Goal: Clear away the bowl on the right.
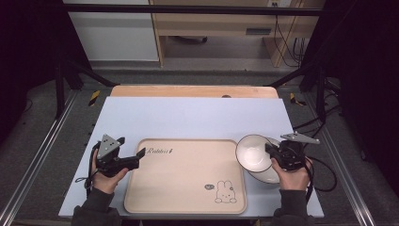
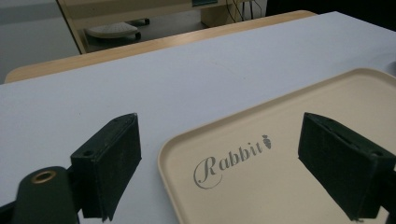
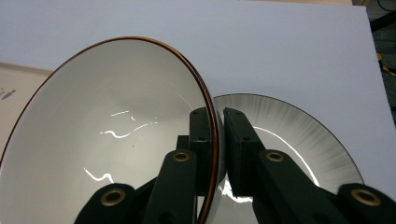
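Note:
A white bowl [image 1: 253,151] [image 3: 116,140] with a thin brown rim hangs tilted, its opening turned toward the tray. My right gripper [image 1: 271,151] [image 3: 218,140] is shut on the bowl's rim, one jaw inside and one outside. Under and behind it a second dish [image 1: 270,178] [image 3: 299,140] with a grey streaked border and dark rim rests on the table. A beige tray [image 1: 188,174] [image 2: 289,177], printed "Rabbit" and a rabbit drawing, lies at the table's middle. My left gripper [image 1: 133,151] [image 2: 219,168] stands open at the tray's near left corner, with nothing between its jaws.
A pale blue mat [image 1: 188,117] covers the wooden table [image 1: 193,91]. Black frame posts stand at both sides, and cables [image 1: 324,174] trail off the table's right edge. Wooden furniture and a white cabinet stand beyond the far edge.

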### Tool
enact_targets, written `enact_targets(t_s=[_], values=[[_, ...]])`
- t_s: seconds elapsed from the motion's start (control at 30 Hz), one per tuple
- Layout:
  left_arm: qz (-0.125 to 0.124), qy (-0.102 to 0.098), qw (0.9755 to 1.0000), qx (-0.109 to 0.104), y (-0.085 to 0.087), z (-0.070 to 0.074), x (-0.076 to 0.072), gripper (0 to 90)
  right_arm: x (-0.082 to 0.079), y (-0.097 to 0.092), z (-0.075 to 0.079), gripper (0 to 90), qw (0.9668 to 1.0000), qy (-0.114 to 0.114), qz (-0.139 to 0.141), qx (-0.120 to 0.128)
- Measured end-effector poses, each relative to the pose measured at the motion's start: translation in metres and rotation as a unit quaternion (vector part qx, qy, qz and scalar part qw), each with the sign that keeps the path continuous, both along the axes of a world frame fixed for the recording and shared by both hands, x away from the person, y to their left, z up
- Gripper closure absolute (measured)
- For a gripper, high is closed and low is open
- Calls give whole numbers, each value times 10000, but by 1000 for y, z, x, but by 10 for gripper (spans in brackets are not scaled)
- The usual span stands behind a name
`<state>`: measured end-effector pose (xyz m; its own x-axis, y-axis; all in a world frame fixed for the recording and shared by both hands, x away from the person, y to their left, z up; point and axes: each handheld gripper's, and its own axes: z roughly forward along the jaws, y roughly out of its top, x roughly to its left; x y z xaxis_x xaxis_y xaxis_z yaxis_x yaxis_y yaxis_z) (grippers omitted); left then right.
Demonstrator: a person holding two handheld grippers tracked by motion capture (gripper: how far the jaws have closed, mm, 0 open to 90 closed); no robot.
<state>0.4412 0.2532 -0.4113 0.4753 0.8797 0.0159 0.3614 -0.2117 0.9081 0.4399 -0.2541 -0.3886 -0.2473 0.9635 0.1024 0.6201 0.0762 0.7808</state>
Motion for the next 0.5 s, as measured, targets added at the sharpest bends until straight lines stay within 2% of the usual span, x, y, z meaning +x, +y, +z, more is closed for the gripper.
enact_targets(t_s=[0.5], values=[[7,2,10000,4,0,0,0,129,-3,18,9,821,9992,-130,382,80]])
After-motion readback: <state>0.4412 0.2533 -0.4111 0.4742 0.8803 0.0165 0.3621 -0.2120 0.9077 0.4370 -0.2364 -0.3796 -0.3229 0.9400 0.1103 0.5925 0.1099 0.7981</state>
